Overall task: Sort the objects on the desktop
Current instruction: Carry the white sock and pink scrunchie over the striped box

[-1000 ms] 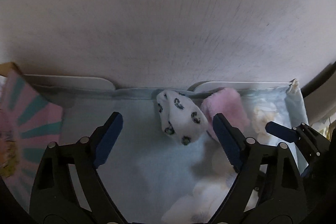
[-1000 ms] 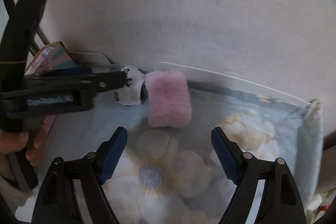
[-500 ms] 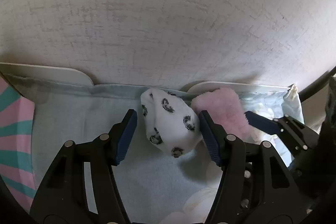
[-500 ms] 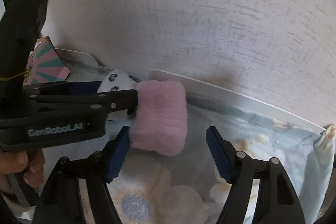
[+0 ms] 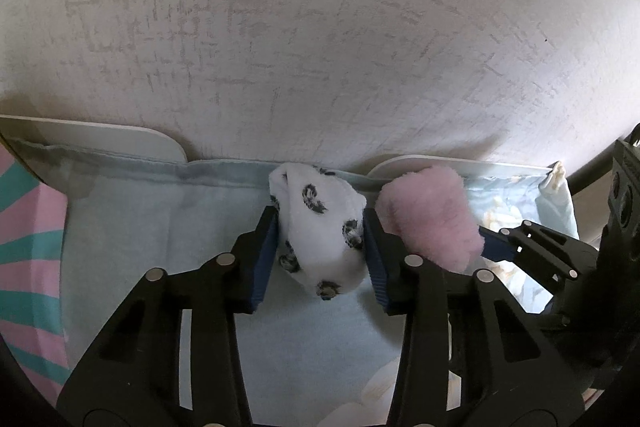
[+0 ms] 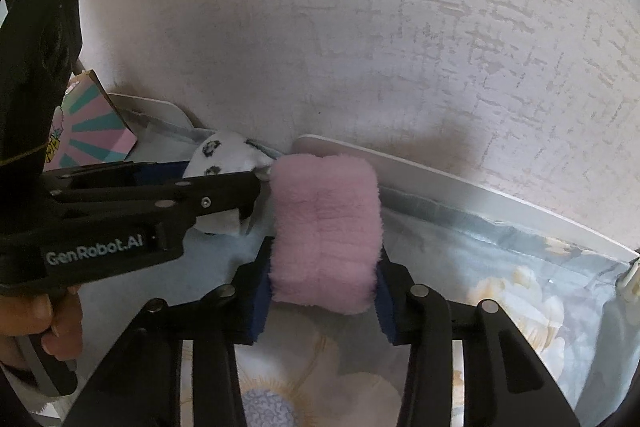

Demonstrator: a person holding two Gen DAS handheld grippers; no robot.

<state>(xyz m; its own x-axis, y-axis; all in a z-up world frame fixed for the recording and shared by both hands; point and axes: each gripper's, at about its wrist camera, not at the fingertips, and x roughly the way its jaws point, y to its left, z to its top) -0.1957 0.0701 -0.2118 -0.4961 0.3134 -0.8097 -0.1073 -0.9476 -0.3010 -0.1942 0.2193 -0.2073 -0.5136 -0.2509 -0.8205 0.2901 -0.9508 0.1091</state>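
Note:
A white rolled sock with black prints (image 5: 320, 227) lies on the pale blue flowered cloth (image 5: 160, 227) by the wall. My left gripper (image 5: 320, 247) is shut on it, with both blue pads pressed against its sides. A fluffy pink rolled sock (image 6: 326, 227) lies just to its right. My right gripper (image 6: 324, 275) is shut on the pink sock. The pink sock also shows in the left wrist view (image 5: 432, 219), and the white sock shows partly behind the left gripper in the right wrist view (image 6: 224, 155).
A textured grey-white wall (image 5: 320, 47) stands right behind the socks. White board edges (image 6: 460, 183) lie along the wall's foot. A pink and teal striped box (image 6: 96, 131) stands at the left. The cloth's edge (image 6: 628, 271) is at the far right.
Both grippers have moved forward toward the wall and closed: the left one onto the white printed sock, the right one onto the pink sock. Both were open a second ago.

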